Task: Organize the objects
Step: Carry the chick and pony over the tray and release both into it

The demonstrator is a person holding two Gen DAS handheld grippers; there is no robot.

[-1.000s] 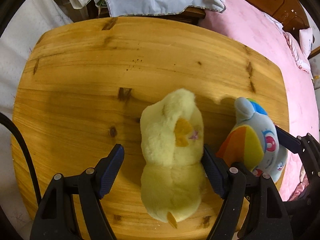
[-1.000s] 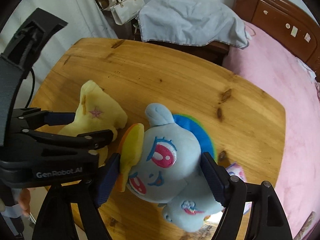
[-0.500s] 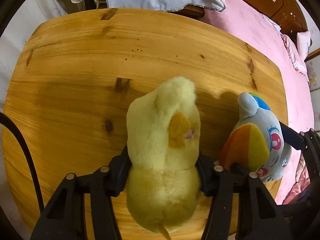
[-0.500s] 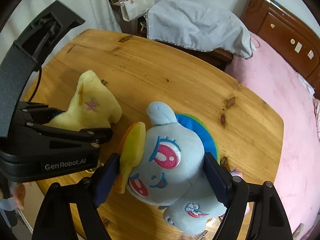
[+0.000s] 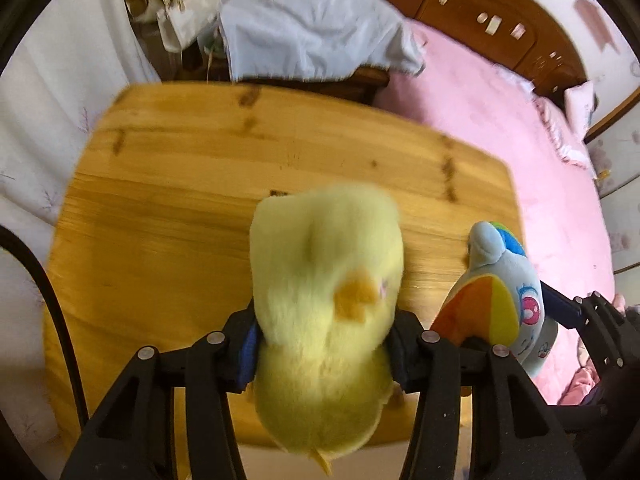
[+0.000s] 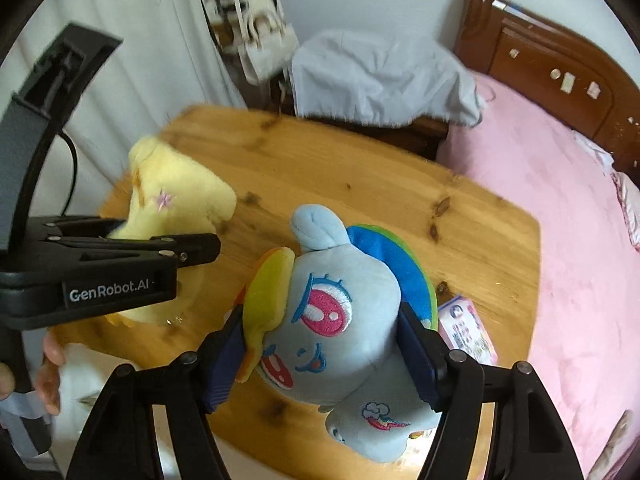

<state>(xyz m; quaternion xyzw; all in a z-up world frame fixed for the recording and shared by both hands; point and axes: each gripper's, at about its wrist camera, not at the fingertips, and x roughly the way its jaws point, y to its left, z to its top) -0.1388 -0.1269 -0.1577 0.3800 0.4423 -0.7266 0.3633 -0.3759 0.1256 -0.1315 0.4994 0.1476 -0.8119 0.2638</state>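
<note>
A fluffy yellow plush (image 5: 324,280) hangs above the wooden table (image 5: 180,200), squeezed at its middle by my left gripper (image 5: 322,344), which is shut on it. In the right wrist view a light blue pony plush (image 6: 344,312) with a pink eye and rainbow mane sits between the blue pads of my right gripper (image 6: 322,356). Those jaws are closing, and the pads press into its head. It is lifted off the table (image 6: 360,184). The yellow plush (image 6: 176,196) shows to its left, and the blue plush (image 5: 508,280) shows right of the yellow one.
A small pink and white box (image 6: 466,330) lies near the table's right front corner. A pink bed (image 5: 500,120) with a dark wooden headboard runs along the right. A pale cloth (image 5: 316,36) drapes a stand behind the table, beside a white handbag (image 5: 184,20).
My left gripper closed on the yellow plush and the right one tightened on the blue plush. Both rose with their toys, so the table looks farther away.
</note>
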